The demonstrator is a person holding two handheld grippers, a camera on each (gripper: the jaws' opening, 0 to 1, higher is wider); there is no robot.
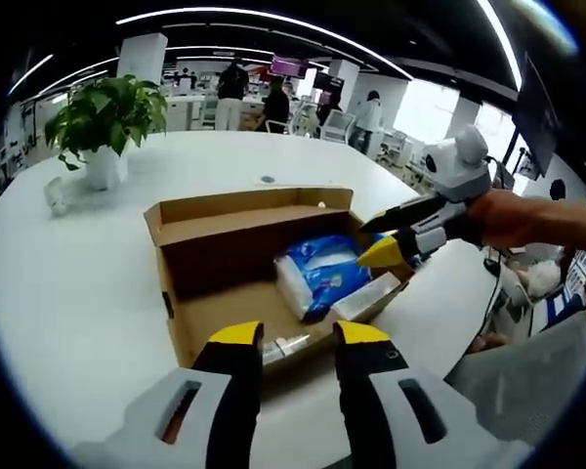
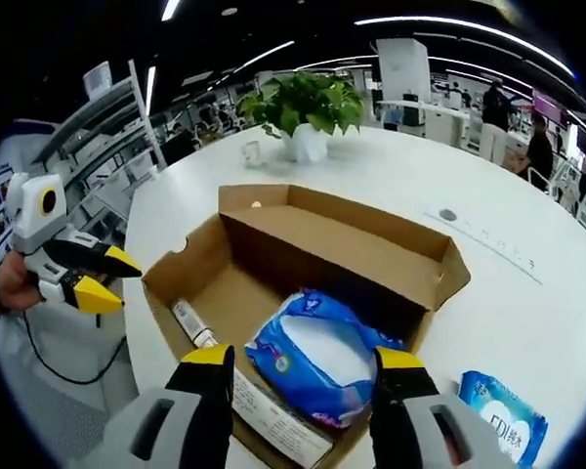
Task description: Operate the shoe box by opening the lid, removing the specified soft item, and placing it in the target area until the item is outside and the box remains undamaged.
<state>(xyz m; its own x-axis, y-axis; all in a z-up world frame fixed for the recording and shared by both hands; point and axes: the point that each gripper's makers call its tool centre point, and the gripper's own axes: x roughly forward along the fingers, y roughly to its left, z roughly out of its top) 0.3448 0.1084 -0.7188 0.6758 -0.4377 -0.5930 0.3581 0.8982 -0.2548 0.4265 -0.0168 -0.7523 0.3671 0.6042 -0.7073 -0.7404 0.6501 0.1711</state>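
The shoe box [image 1: 244, 264] sat open on the round white worktop [image 1: 68, 283], its lid folded back. Inside lay the soft blue-and-white packet [image 1: 322, 274], pressed toward one corner of the box, with a slim white tube [image 1: 369, 296] just beside it. In the left gripper view, the left gripper [image 1: 298, 337] hovered at the near wall of the box, its yellow-tipped jaws spread apart and gripping nothing. The right gripper [image 1: 383, 237] came in from the right in a person's hand [image 1: 527, 220], its jaws parted, one tip just above the packet's edge.

In the right gripper view, the right gripper [image 2: 303, 360] showed its jaws wide, straddling the packet [image 2: 322, 357] from above; contact could not be made out. The left gripper [image 2: 112, 278] hung outside the box [image 2: 303, 225], jaws released. A second blue packet [image 2: 498, 420] lay on the worktop [image 2: 527, 293] just beside the box. A potted plant [image 2: 308, 112] stood well beyond it.
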